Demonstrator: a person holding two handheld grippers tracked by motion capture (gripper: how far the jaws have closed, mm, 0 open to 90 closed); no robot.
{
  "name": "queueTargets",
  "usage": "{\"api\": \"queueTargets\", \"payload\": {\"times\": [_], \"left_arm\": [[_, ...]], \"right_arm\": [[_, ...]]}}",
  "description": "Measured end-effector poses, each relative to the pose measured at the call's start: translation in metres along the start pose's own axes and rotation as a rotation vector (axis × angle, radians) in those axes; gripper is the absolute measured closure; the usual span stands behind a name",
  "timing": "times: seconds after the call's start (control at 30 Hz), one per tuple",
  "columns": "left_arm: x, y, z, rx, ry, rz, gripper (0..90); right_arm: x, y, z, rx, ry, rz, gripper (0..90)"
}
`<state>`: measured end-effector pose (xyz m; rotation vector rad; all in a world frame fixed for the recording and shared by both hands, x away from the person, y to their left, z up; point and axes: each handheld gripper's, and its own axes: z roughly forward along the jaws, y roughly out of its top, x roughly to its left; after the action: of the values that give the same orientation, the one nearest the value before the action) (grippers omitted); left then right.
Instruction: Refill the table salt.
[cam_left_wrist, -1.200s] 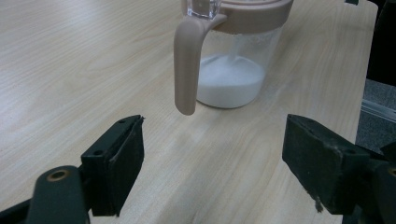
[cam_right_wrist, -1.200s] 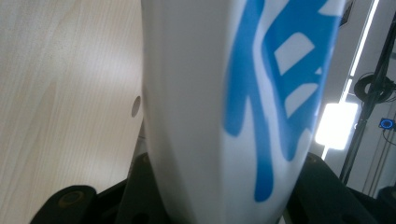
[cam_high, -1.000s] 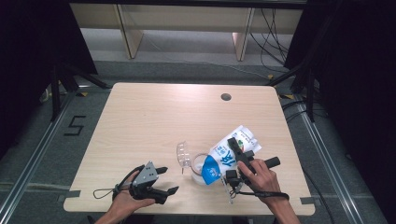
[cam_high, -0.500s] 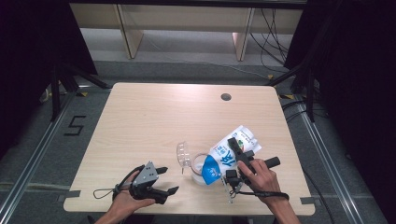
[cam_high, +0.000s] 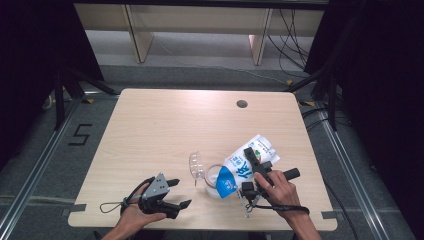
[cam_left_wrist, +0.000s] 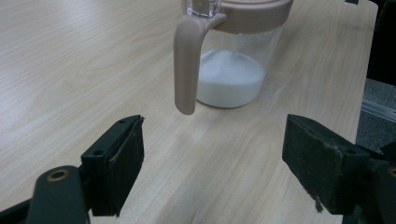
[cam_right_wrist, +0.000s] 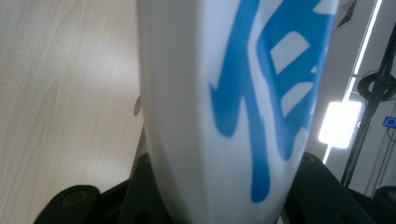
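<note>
Here: one bag (cam_high: 247, 162), tilted over one jar (cam_high: 216, 181), clamped in right gripper (cam_high: 253, 176). Left gripper (cam_high: 181, 192) jaws apart, holding nothing. Its view shows the jar's white powder (cam_left_wrist: 229, 79) and beige handle (cam_left_wrist: 187, 65).

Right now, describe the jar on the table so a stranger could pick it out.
On the wooden table, look near the front edge, between the two grippers. The clear jar stands under the tilted white-and-blue bag; its beige lid, beige handle and white powder inside set it apart.
</note>
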<state>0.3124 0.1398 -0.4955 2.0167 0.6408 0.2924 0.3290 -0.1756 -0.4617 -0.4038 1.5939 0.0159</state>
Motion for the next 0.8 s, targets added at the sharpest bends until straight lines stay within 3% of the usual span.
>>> {"api": "queueTargets", "payload": {"times": [0.43,0.57,0.63,0.8], "left_arm": [[-0.0005,-0.0001,0.0000,0.000,-0.001,-0.008,20.6],[-0.0006,0.0000,-0.0002,0.001,0.000,-0.008,20.6],[-0.0006,0.0000,-0.0001,-0.001,-0.001,-0.009,20.6],[-0.0006,0.0000,-0.0002,-0.001,-0.001,-0.010,20.6]], "right_arm": [[0.0015,-0.0004,-0.0001,0.006,0.008,0.020,66.4],[-0.0008,0.0001,-0.0001,0.003,0.004,-0.004,66.4],[0.0016,-0.0003,-0.0004,0.011,0.008,0.027,66.4],[-0.0006,-0.0001,-0.0003,0.008,0.002,0.004,66.5]]}}
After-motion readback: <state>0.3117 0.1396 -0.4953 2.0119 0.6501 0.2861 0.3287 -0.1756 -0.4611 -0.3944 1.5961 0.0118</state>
